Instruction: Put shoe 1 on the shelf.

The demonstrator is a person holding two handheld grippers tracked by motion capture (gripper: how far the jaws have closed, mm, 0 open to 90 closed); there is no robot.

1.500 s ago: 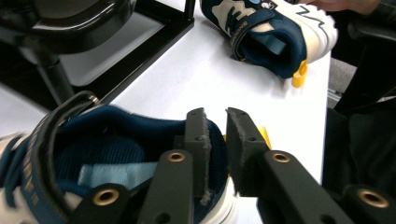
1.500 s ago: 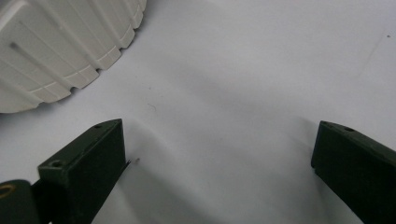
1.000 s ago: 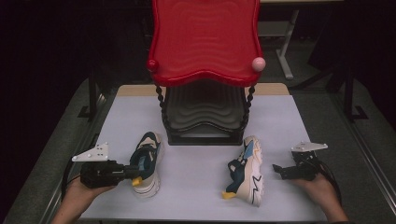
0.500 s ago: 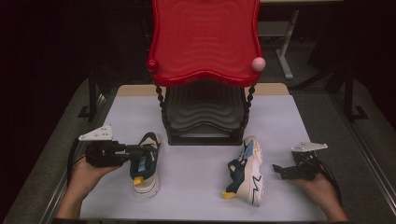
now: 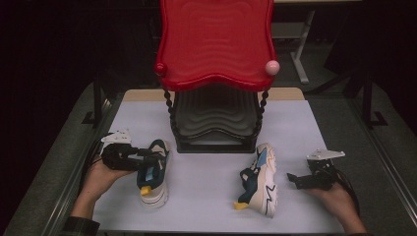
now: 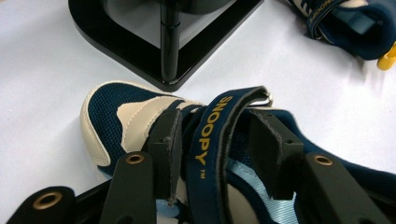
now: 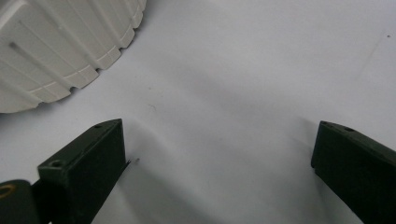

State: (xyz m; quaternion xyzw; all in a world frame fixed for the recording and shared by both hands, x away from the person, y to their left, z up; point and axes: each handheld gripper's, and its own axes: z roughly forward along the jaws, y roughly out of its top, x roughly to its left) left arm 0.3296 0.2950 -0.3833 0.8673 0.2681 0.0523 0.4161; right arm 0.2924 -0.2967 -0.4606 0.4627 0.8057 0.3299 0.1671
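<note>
Two navy, cream and light-blue child's shoes lie on the white table. My left gripper reaches over the left shoe from its left side. In the left gripper view its jaws straddle the navy strap lettered SNOOPY; they have just been opening and stand a little apart from it. The right shoe lies on its side, sole toward my right gripper. That gripper rests on the table just right of it, wide open with nothing between its fingers; the white sole is at the upper left.
A red wavy shelf on black beaded posts stands over a black base at the table's middle rear, just beyond both shoes. A post of it rises close behind the left shoe's toe. The table has bare surface between the shoes.
The left hand has carried its gripper away from the person and rightward, from the shoe's heel side up over its strap. The right hand and both shoes stay put.
</note>
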